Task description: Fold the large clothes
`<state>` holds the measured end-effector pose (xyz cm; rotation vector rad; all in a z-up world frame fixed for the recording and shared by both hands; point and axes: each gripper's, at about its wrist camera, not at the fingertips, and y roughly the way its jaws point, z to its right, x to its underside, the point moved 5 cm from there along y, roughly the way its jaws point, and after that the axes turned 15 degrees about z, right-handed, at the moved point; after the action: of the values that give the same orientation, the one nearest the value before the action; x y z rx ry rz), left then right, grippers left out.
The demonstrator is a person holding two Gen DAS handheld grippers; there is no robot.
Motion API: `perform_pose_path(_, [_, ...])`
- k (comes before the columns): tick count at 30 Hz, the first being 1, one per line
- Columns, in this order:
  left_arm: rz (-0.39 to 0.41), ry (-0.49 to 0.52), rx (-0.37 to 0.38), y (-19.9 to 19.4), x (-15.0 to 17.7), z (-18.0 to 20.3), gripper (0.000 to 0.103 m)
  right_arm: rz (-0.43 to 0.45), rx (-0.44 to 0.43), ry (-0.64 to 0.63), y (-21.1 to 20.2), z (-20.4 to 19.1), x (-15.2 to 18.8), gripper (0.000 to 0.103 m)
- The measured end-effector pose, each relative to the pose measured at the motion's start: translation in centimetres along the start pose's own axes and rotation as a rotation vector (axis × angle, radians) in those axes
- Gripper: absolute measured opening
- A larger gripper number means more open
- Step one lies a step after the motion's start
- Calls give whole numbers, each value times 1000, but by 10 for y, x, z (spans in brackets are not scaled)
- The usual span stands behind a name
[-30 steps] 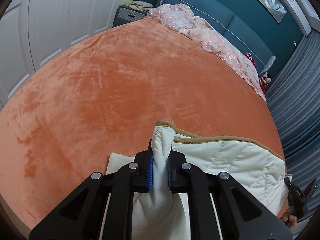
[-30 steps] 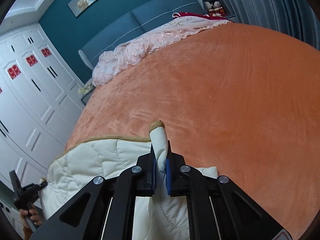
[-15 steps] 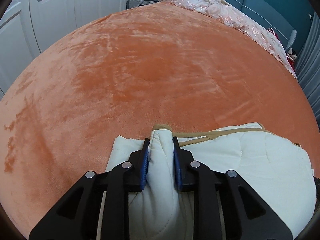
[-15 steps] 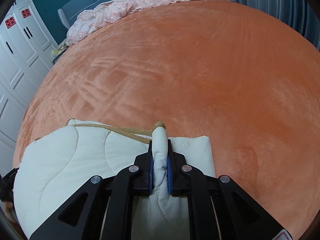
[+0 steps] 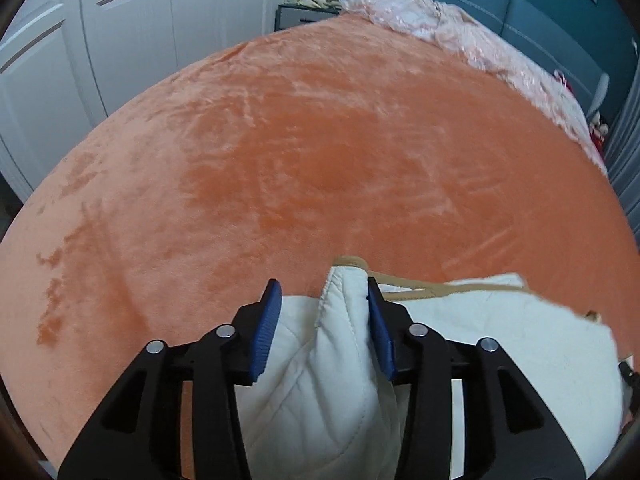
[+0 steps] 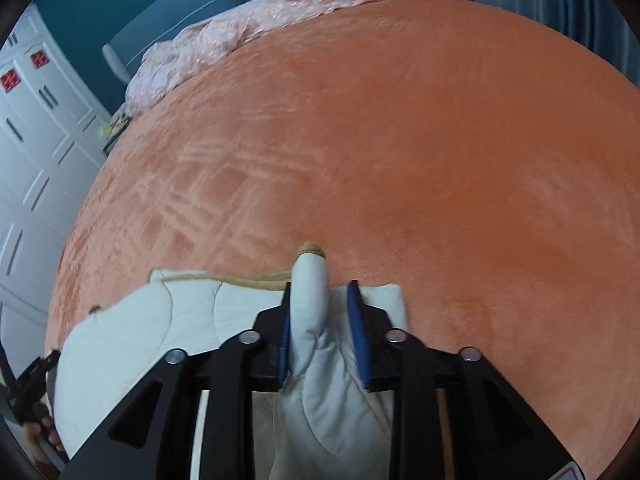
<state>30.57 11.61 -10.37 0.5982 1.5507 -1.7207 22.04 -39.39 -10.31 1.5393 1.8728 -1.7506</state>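
Orange bedspread (image 5: pixel 320 152); right view shows left claw (image 6: pixel 28 384) (both agape).

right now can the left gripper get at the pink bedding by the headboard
Probably not: the left gripper sits open around the white quilt at the near edge, and the pink bedding lies far across the orange blanket.

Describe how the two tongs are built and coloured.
Both the left tongs and the right tongs are matte black linkage frames with triangular cutouts and round silver pivot bolts. Each finger carries a ribbed blue pad. No cables or sleeves show.
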Motion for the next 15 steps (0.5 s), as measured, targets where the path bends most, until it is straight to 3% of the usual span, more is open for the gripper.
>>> perform_pose_path(2, [69,-43,29,-27,-24,-7,49,84,14,14,-27,-3,-18,42])
perform_pose_path(3, [103,-30,10,-39,-36,-6,48,114,16,-12,-39,-11,-24,42])
perform_pose_path(4, [138,-6,1,-51,-48,-1,47,129,-1,-52,-46,-25,-28,42])
perform_pose_path(6, [157,19,58,-63,-61,24,47,114,-87,-131,-50,-68,-26,42])
perform_pose_path(8, [131,62,141,-65,-58,60,47,48,-192,-227,-43,-120,-8,41])
perform_pose_path(11, [12,153,266,-48,-27,120,45,-49,-315,-355,-25,-183,29,26])
perform_pose_path(13, [-55,207,292,-33,0,147,32,-92,-328,-413,-10,-206,50,8])
perform_pose_path(15, [-118,212,308,-16,23,159,24,-149,-347,-403,5,-216,63,1])
